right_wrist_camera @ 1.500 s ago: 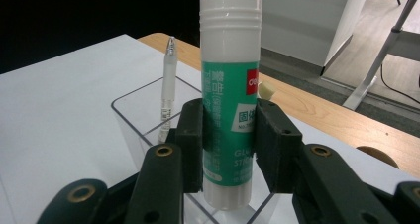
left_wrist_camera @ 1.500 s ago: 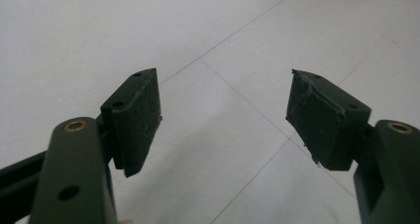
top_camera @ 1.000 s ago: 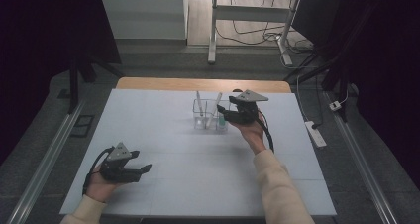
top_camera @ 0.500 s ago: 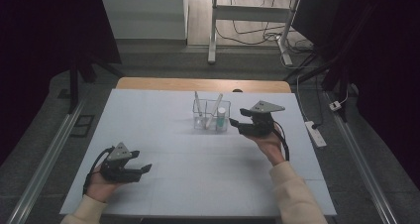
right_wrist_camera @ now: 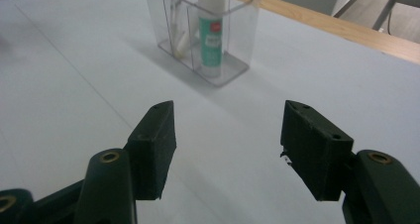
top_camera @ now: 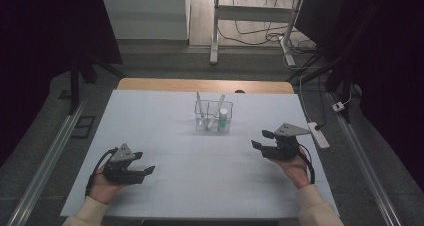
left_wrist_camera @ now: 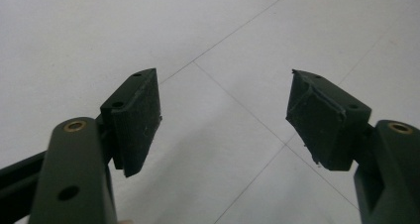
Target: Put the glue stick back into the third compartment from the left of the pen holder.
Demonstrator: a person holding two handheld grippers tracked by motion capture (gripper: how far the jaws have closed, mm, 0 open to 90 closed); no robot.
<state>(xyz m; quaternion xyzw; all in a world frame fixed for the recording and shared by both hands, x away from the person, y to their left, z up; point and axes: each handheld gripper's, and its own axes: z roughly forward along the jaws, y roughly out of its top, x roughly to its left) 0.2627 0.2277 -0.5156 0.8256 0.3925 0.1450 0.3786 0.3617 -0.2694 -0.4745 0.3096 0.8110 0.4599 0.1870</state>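
A clear plastic organizer (top_camera: 212,117) (right_wrist_camera: 208,33) stands at the middle back of the white table. It holds a green-and-white glue stick (top_camera: 223,119) (right_wrist_camera: 212,33) and two white pens (top_camera: 200,106). My right gripper (top_camera: 260,139) (right_wrist_camera: 225,144) is open and empty, held by a hand to the right of and nearer than the organizer, with its jaws pointing toward it. My left gripper (top_camera: 147,171) (left_wrist_camera: 223,120) rests open near the front left of the table, with bare table surface between its jaws.
The white table top (top_camera: 165,136) has a wooden strip (top_camera: 150,84) along its far edge. A white power strip (top_camera: 319,134) lies at the right edge. Metal table legs (top_camera: 215,31) and cables stand on the floor beyond.
My right gripper has drawn back from the organizer, moving right and toward the front of the table. The glue stick now stands in the organizer. The left gripper has stayed put.
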